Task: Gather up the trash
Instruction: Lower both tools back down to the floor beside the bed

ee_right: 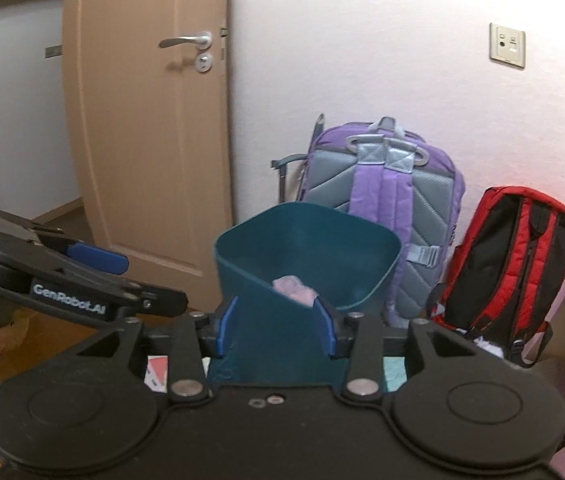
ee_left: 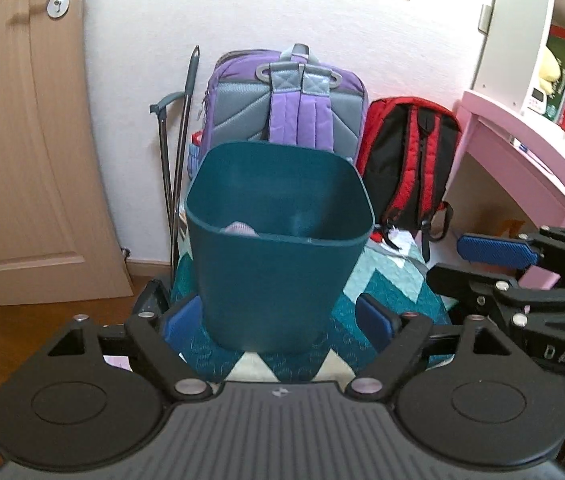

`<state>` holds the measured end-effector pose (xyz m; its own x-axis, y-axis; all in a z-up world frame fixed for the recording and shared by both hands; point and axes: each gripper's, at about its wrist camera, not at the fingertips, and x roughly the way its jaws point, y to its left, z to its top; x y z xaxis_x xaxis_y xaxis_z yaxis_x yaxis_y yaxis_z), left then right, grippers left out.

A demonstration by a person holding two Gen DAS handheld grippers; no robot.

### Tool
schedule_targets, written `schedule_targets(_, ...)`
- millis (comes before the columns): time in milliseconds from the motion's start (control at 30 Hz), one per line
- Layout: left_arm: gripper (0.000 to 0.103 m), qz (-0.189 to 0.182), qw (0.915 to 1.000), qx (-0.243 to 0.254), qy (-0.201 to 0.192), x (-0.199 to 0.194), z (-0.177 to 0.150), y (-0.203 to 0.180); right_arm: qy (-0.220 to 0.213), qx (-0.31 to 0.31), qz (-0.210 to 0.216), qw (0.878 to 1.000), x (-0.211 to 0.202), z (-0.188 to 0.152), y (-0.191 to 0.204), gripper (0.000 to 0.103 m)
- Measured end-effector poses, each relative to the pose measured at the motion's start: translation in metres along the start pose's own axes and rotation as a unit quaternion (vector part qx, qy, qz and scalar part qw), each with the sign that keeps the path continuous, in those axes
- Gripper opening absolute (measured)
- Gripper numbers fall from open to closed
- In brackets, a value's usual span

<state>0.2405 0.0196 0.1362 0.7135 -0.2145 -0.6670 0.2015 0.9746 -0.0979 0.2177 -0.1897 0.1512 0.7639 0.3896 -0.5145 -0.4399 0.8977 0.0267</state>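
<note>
**Both tongs spread, trash bin in front**

Left tongs (ee_left: 278, 320): fingers spread wide, blue pads either side of the bin's lower part. Pads look clear of the walls, nothing pinched.

Right tongs (ee_right: 278, 326): also spread, narrower gap. In its own view the near corner of the bin sits between the blue pads (ee_right: 327, 330); I can't tell whether they touch the wall, but I see no squeeze on it. From the left wrist view my right tongs show off to the right of the bin, apart from it, empty.

Bin (ee_left: 278, 240): teal, square with rounded corners, open top, upright. It stands on a quilt (ee_left: 386, 280) with a teal and white zigzag pattern.

Trash (ee_right: 294, 288): one pale pink crumpled piece inside the bin, lying low against the near wall. Only its top shows over the rim in the left view.

Behind the bin, against the white wall:
- purple backpack (ee_left: 286, 104), straps facing me, directly behind the bin
- red and black backpack (ee_left: 410, 160), to its right
- dark poles with a grey handle (ee_left: 178, 128), to its left

Wooden door (ee_left: 14, 140) at far left, pink desk (ee_left: 522, 160) at right.
</note>
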Motion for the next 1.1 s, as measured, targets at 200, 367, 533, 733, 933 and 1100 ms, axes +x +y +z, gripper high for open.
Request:
schedule_targets(200, 0.086, -0.004, 0.9998, -0.008, 0.020, 0.005, -0.038, 0.021, 0.020, 0.003, 0.028, 0.999, 0.005, -0.023, 0.012, 0.045)
schedule_targets(367, 0.100, 0.002, 0.9993, -0.011, 0.036, 0.030, -0.075, 0.045, 0.046, 0.002, 0.062, 0.997, 0.026, -0.051, 0.025, 0.046)
schedule_targets(533, 0.100, -0.001, 0.9970, -0.040, 0.065, 0.070, -0.113, 0.083, 0.080, -0.001, 0.089, 0.993, 0.067, -0.089, 0.037, 0.046)
schedule_targets(733, 0.100, 0.009, 0.9897, -0.065, 0.127, 0.136, -0.164, 0.134, 0.147, 0.026, 0.093, 0.984, 0.141, -0.146, 0.044, 0.047)
schedule_targets(933, 0.100, 0.006, 0.9740, -0.095, 0.206, 0.212, -0.216, 0.179, 0.208, 0.050, 0.073, 0.974, 0.221, -0.205, 0.054, 0.047)
schedule_targets(1100, 0.100, -0.012, 0.9540, -0.101, 0.282, 0.280, -0.262, 0.200, 0.260, 0.080, 0.064, 0.960, 0.277, -0.254, 0.057, 0.046)
